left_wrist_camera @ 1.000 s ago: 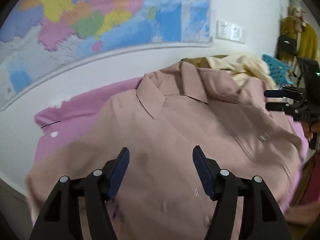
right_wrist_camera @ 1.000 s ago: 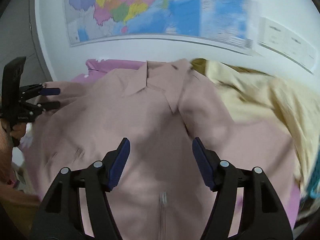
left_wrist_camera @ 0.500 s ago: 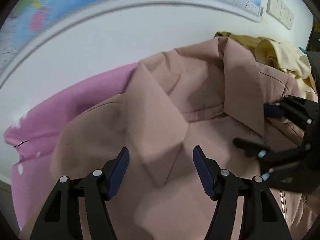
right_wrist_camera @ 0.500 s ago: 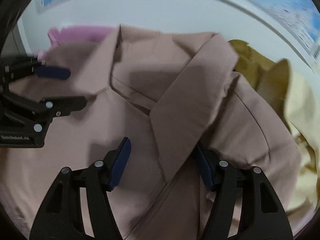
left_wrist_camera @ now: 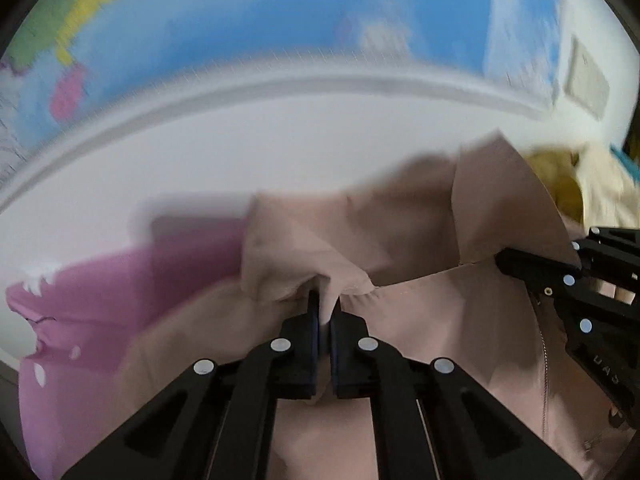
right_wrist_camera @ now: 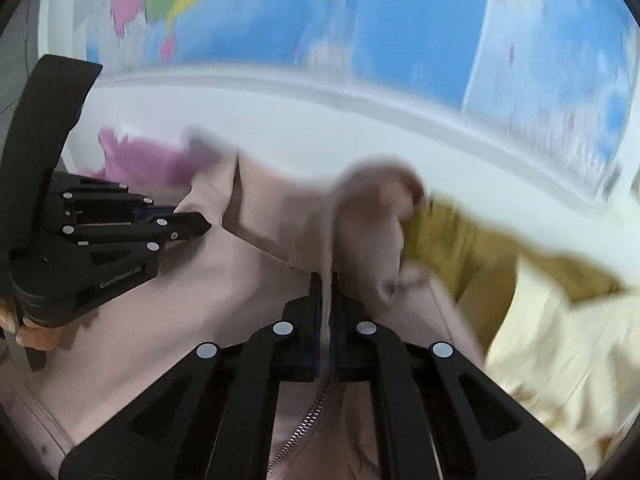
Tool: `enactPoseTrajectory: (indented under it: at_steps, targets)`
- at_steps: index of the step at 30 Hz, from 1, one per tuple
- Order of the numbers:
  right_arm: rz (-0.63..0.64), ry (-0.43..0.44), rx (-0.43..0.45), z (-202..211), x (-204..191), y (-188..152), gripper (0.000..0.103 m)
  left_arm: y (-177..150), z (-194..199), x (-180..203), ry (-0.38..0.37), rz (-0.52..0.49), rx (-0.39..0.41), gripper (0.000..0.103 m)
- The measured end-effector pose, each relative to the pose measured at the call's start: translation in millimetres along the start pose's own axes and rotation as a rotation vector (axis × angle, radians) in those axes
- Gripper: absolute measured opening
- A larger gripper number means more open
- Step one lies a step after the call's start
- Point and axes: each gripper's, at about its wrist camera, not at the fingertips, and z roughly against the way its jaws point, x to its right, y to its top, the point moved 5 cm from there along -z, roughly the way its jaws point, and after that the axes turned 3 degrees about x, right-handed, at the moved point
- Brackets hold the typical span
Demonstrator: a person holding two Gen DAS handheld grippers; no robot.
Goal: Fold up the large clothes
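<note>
A dusty-pink collared jacket [left_wrist_camera: 432, 320] with a front zipper lies spread on a pink sheet [left_wrist_camera: 120, 288]. My left gripper [left_wrist_camera: 325, 304] is shut on a pinched fold of the jacket at its left collar. My right gripper [right_wrist_camera: 325, 284] is shut on the jacket [right_wrist_camera: 224, 280] at the right collar, beside the zipper [right_wrist_camera: 308, 420]. Each gripper also shows in the other's view: the right gripper [left_wrist_camera: 504, 258] at the right edge, the left gripper [right_wrist_camera: 202, 222] at the left edge with a hand behind it.
An olive garment [right_wrist_camera: 472, 240] and a cream garment [right_wrist_camera: 560, 332] are piled to the right of the jacket. A white wall with a large colourful map [left_wrist_camera: 280, 20] rises directly behind. A wall socket plate [left_wrist_camera: 588, 80] is at the upper right.
Both grippers moved forward to the collar and went from wide open to shut, each pinching a fold of the jacket. The collar fabric is now bunched up.
</note>
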Motion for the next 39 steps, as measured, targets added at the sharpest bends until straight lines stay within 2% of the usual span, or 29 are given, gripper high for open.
enactPoseTrajectory:
  at_steps: [2,4,6,8,9,12,13,14,15,16,17,20,21,22,24,27,29,31,33,35,37,39]
  targets:
    - [-0.010,-0.016,0.033,0,4,12,0.003,16,8,-9,0.010,0.029,0.045,0.003]
    - [0.015,-0.056,0.051,-8,3,17,0.003,21,8,-11,0.039,0.015,0.066,0.005]
    - [0.064,-0.090,0.000,-30,-1,9,0.004,17,0,-10,0.094,-0.015,0.045,0.011]
    - [0.088,-0.106,-0.051,-49,-3,-2,0.004,5,-7,-8,0.107,-0.065,0.017,0.016]
    - [0.111,-0.114,-0.069,-55,-6,-9,0.004,-2,-9,-9,0.121,-0.087,0.007,0.021]
    - [0.123,-0.136,-0.084,-56,-5,-18,0.007,-14,5,-18,0.167,-0.120,0.013,0.033]
    - [0.114,-0.145,-0.082,-48,-2,-18,0.010,-16,12,-21,0.160,-0.116,0.018,0.036]
    - [0.105,-0.134,-0.078,-40,-1,-17,0.019,-19,27,-28,0.148,-0.111,0.040,0.037]
    - [0.084,-0.093,-0.058,-21,1,-14,0.027,-22,43,-35,0.153,-0.107,0.062,0.040]
    - [0.074,-0.064,-0.036,-1,4,-14,0.045,-25,58,-41,0.157,-0.101,0.081,0.048]
    - [0.069,-0.049,-0.010,19,8,-15,0.050,-29,76,-48,0.148,-0.090,0.111,0.051]
    - [0.034,0.018,0.046,91,28,-39,0.053,-53,128,-66,0.086,-0.066,0.159,0.058]
    - [0.009,0.045,0.042,105,30,-49,0.053,-70,147,-74,0.063,-0.059,0.165,0.058]
    - [-0.039,0.090,0.025,131,41,-74,0.053,-93,169,-77,0.019,-0.056,0.166,0.058]
    - [-0.115,0.145,-0.007,155,45,-110,0.053,-119,193,-59,-0.044,-0.041,0.161,0.059]
    - [-0.231,0.175,-0.070,191,50,-180,0.053,-190,229,-47,-0.157,0.036,0.135,0.061]
    - [-0.303,0.152,-0.112,215,55,-227,0.057,-206,230,-36,-0.214,0.065,0.122,0.062]
    - [-0.384,0.178,-0.109,230,58,-253,0.063,-229,243,-20,-0.281,0.079,0.105,0.065]
    - [-0.457,0.249,-0.117,238,54,-274,0.063,-253,254,-6,-0.326,0.066,0.074,0.065]
    - [-0.473,0.312,-0.112,237,40,-279,0.063,-268,263,6,-0.377,0.056,0.051,0.067]
    - [-0.483,0.402,-0.105,238,24,-286,0.063,-282,271,16,-0.435,0.054,0.033,0.077]
    - [-0.484,0.420,-0.107,238,18,-289,0.063,-294,276,24,-0.468,0.039,0.023,0.080]
